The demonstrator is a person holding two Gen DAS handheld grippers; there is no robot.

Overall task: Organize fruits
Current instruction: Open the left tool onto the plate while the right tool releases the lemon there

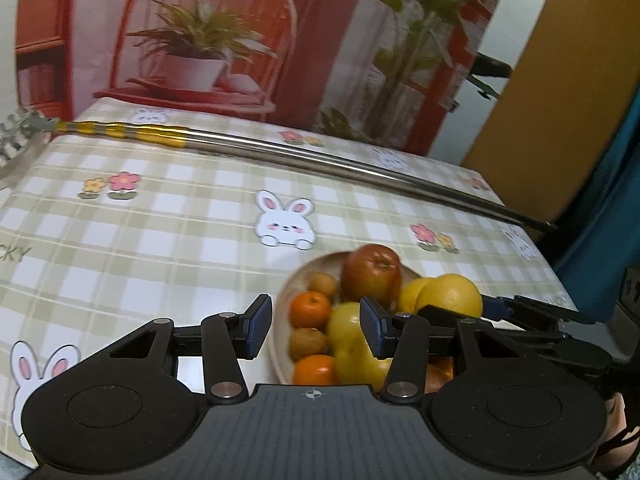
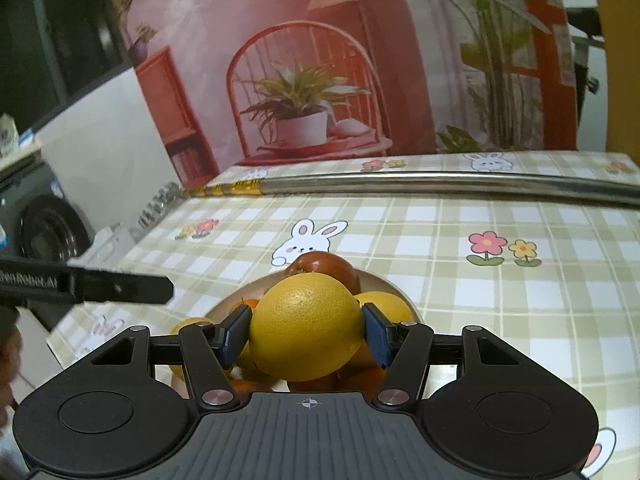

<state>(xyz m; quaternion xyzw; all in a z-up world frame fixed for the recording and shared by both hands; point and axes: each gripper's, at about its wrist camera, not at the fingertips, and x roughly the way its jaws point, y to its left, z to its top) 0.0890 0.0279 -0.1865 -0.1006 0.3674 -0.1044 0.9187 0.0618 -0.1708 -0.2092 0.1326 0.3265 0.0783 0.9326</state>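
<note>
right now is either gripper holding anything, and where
The right gripper clamps the large yellow citrus across its sides, above the plate. The left gripper is open, empty.

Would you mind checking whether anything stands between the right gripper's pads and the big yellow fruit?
Nothing visible does: the right gripper has a blue pad against each side of the yellow fruit, held over the plate.

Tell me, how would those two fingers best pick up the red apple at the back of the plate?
Probably from above, closing across the red apple's widest middle. It sits upright, stem dimple up, at the far edge of the plate, with other fruit crowding its near side. The left gripper is open and free; the right gripper holds the yellow citrus.
</note>
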